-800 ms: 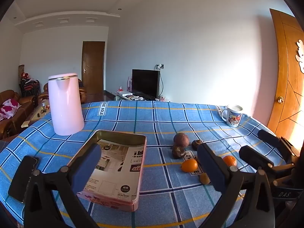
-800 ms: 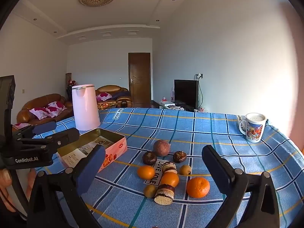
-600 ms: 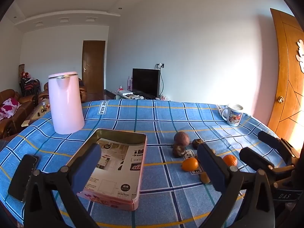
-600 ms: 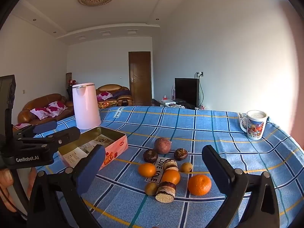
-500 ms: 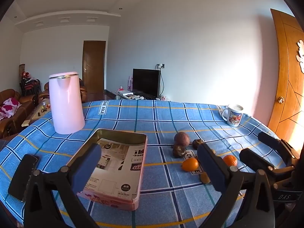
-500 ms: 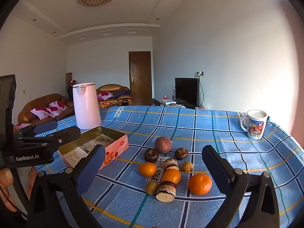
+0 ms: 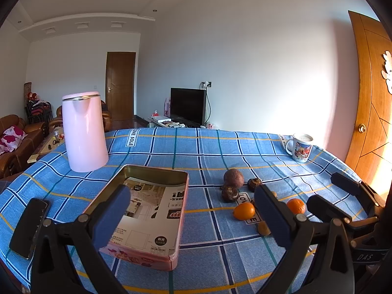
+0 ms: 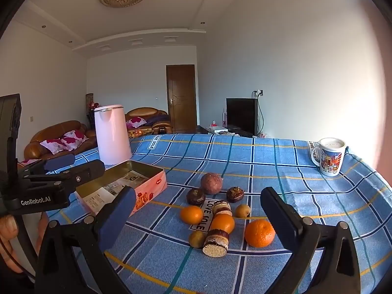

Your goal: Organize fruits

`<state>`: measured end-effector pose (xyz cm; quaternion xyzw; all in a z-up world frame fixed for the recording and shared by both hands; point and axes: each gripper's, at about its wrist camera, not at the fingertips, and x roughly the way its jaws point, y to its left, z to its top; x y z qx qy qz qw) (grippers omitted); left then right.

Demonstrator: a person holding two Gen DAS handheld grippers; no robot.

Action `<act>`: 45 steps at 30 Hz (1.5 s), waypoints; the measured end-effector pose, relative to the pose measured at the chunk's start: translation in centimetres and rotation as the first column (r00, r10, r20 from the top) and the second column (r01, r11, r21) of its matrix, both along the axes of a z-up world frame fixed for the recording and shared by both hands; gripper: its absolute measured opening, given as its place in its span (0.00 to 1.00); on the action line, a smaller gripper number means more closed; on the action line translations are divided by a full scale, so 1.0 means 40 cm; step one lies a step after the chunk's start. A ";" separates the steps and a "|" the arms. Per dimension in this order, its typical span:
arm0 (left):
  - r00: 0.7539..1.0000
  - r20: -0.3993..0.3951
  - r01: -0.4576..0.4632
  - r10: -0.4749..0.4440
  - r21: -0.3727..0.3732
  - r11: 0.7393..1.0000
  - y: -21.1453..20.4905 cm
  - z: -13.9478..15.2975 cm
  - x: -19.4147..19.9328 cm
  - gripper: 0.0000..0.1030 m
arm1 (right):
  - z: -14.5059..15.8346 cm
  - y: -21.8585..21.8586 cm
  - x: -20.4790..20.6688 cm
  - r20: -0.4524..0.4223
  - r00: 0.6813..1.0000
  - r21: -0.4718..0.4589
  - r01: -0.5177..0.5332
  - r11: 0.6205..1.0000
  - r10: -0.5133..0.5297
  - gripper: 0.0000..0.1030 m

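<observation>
A pink rectangular tin (image 7: 147, 210) (image 8: 127, 186) lies open on the blue checked tablecloth, with printed paper inside. To its right lies a cluster of fruit: a large orange (image 8: 259, 230), two smaller oranges (image 8: 191, 214) (image 8: 222, 223), a round purple fruit (image 8: 211, 183) (image 7: 233, 177), two dark brown fruits (image 8: 196, 196) (image 8: 235, 194), small yellow-brown fruits (image 8: 242, 210) and two chocolate-coated rolls (image 8: 216, 242). My left gripper (image 7: 191, 215) is open and empty, above the tin's near end. My right gripper (image 8: 198, 218) is open and empty, in front of the fruit cluster.
A tall pink kettle (image 7: 83, 132) stands behind the tin at the left. A printed mug (image 8: 330, 156) stands at the far right edge. A black phone (image 7: 29, 223) lies at the table's near left. Sofas, a TV and doors are beyond the table.
Both views have shifted only slightly; the right gripper has edged a little closer to the fruit. Both grippers stay open and empty.
</observation>
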<state>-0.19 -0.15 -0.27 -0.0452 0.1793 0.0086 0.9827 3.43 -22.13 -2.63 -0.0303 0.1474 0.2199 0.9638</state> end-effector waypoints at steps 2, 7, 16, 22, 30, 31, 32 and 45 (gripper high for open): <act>1.000 -0.001 0.001 -0.001 0.000 1.000 -0.001 0.000 0.001 1.00 | 0.000 0.000 -0.001 -0.001 1.000 0.000 -0.002 1.000 0.002 0.99; 1.000 0.000 0.002 -0.002 -0.001 1.000 -0.002 -0.001 0.001 1.00 | 0.000 0.001 0.002 -0.004 1.000 0.002 -0.007 1.000 0.007 0.99; 1.000 -0.003 0.001 -0.001 0.000 1.000 -0.007 -0.002 0.003 1.00 | -0.001 0.003 0.005 -0.009 1.000 0.001 -0.009 1.000 0.009 0.99; 1.000 -0.002 0.002 -0.002 -0.001 1.000 -0.008 -0.003 0.004 1.00 | -0.004 0.006 0.005 -0.011 1.000 -0.001 -0.011 1.000 0.011 0.99; 1.000 -0.004 0.002 -0.002 -0.003 1.000 -0.008 -0.004 0.004 1.00 | -0.007 0.008 0.003 -0.013 1.000 0.000 -0.013 1.000 0.013 0.99; 1.000 -0.004 0.003 -0.003 -0.003 1.000 -0.009 -0.005 0.005 1.00 | -0.009 0.009 0.003 -0.015 1.000 -0.001 -0.015 1.000 0.015 0.99; 1.000 -0.005 0.002 -0.002 -0.002 1.000 -0.010 -0.006 0.005 1.00 | -0.011 0.009 0.003 -0.017 1.000 0.000 -0.015 1.000 0.015 0.99; 1.000 -0.013 0.003 -0.003 -0.002 1.000 -0.012 -0.011 0.007 1.00 | -0.019 0.004 0.005 -0.036 0.999 0.005 -0.018 1.000 0.018 0.99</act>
